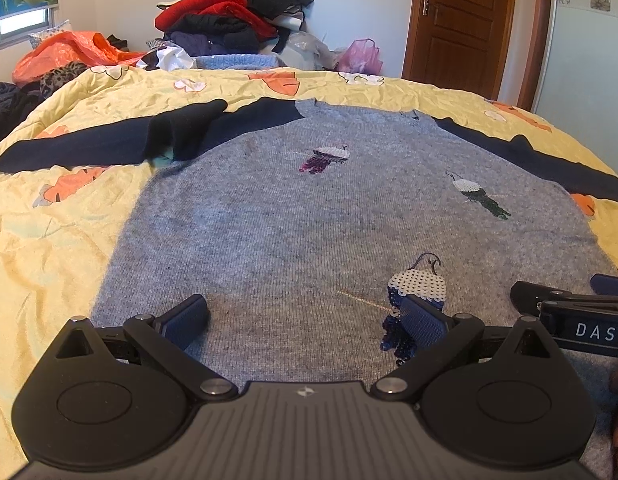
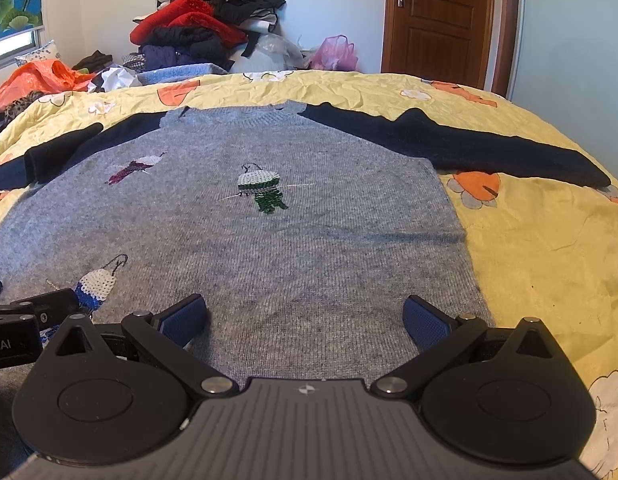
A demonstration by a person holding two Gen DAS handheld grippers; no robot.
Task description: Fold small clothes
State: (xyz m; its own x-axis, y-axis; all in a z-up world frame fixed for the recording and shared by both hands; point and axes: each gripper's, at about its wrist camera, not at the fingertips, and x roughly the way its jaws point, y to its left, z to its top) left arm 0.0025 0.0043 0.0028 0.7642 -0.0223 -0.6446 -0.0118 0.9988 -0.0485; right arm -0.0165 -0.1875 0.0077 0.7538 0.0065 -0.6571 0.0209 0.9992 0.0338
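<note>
A small grey knit sweater (image 1: 293, 216) with dark navy sleeves and sequin figures lies flat, front up, on the yellow bedspread (image 1: 49, 224). It also shows in the right wrist view (image 2: 269, 240). Its left sleeve (image 1: 109, 140) is partly doubled over itself; its right sleeve (image 2: 469, 144) lies stretched out. My left gripper (image 1: 305, 316) is open and empty over the sweater's hem. My right gripper (image 2: 305, 316) is open and empty over the hem further right. Each gripper's tip shows at the other view's edge.
A tall heap of red, black and purple clothes (image 1: 233, 12) stands behind the bed. An orange plastic bag (image 1: 65, 56) lies at the far left, a pink bag (image 1: 361, 56) beside the heap. A brown door (image 1: 465, 24) is at the back right.
</note>
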